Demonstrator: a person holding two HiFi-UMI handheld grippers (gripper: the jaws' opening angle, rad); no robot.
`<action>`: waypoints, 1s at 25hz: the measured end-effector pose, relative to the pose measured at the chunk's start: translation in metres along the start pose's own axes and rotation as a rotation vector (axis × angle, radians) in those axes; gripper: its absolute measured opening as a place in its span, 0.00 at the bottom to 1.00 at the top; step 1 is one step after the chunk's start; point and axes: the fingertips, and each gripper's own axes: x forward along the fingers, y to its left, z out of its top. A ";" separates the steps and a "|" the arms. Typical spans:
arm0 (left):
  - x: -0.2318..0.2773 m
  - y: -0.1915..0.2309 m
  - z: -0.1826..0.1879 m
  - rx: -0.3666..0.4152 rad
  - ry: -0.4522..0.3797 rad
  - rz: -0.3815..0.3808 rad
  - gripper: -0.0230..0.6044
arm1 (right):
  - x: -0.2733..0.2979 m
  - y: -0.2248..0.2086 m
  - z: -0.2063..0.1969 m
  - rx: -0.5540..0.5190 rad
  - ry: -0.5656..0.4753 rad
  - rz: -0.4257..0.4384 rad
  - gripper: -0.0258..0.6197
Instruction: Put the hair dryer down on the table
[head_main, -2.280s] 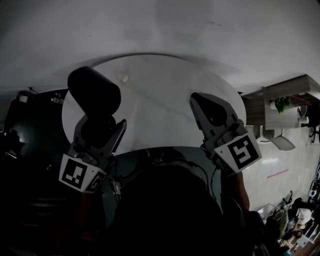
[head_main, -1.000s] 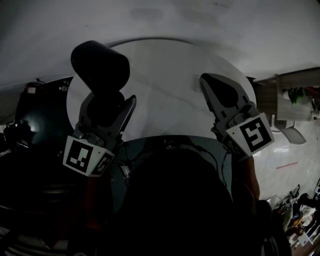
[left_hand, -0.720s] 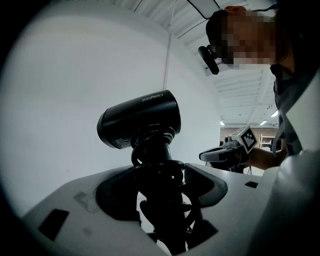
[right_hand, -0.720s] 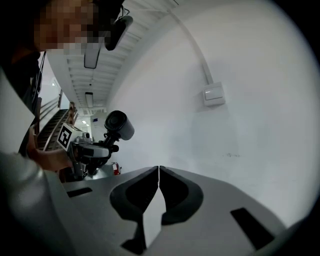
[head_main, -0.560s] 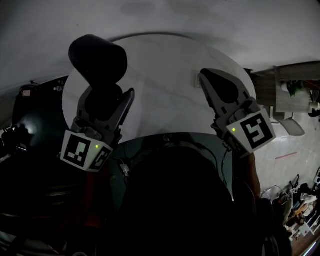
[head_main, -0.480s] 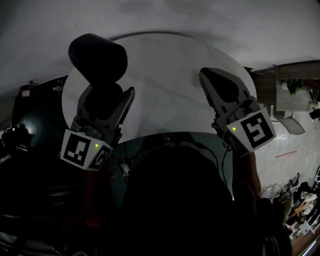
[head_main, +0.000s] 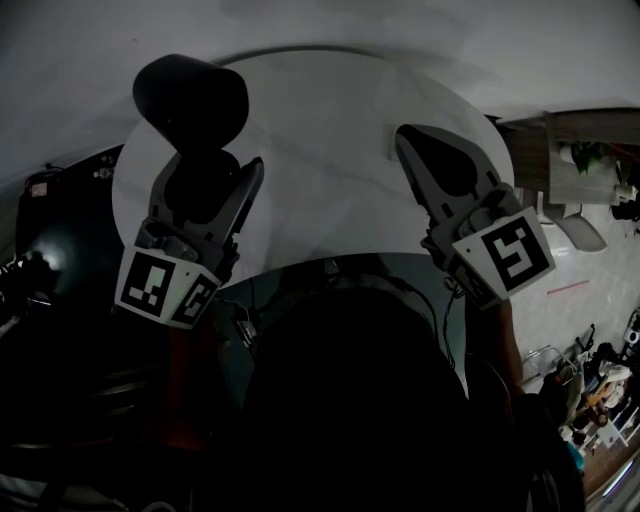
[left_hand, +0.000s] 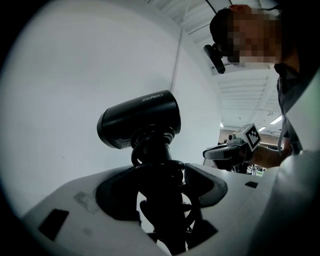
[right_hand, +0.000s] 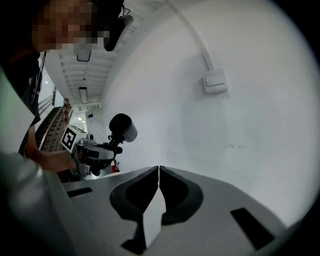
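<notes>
**One faint word on the dryer**

A small pale brand word (left_hand: 152, 96) runs along the black barrel of the hair dryer (left_hand: 140, 121), too blurred to spell out. A fine-print label (left_hand: 118, 143) near its rim is unreadable.

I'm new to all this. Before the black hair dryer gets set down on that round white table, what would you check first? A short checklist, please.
1. Grip: the left gripper has its jaws closed on the handle of the hair dryer. Ok.
2. Landing spot: the middle of the table looks bare in the head view. Ok.
3. Position: the hair dryer shows at the table's left rim, so it may not be fully over the top. Cannot tell.
4. Height above the table: no view shows the gap. Cannot tell.
5. Other hand: the right gripper is shut, holds nothing and is well apart from the dryer. Ok.
6. Cord: none can be made out. Cannot tell.
</notes>
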 end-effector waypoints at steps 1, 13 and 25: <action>0.005 0.003 -0.003 -0.006 0.006 -0.003 0.47 | 0.003 -0.003 -0.002 0.004 0.006 -0.001 0.05; 0.037 0.015 -0.027 -0.049 0.052 -0.034 0.47 | 0.016 -0.021 -0.020 0.033 0.050 -0.024 0.05; 0.051 0.021 -0.048 -0.087 0.097 -0.051 0.47 | 0.016 -0.024 -0.032 0.050 0.093 -0.036 0.05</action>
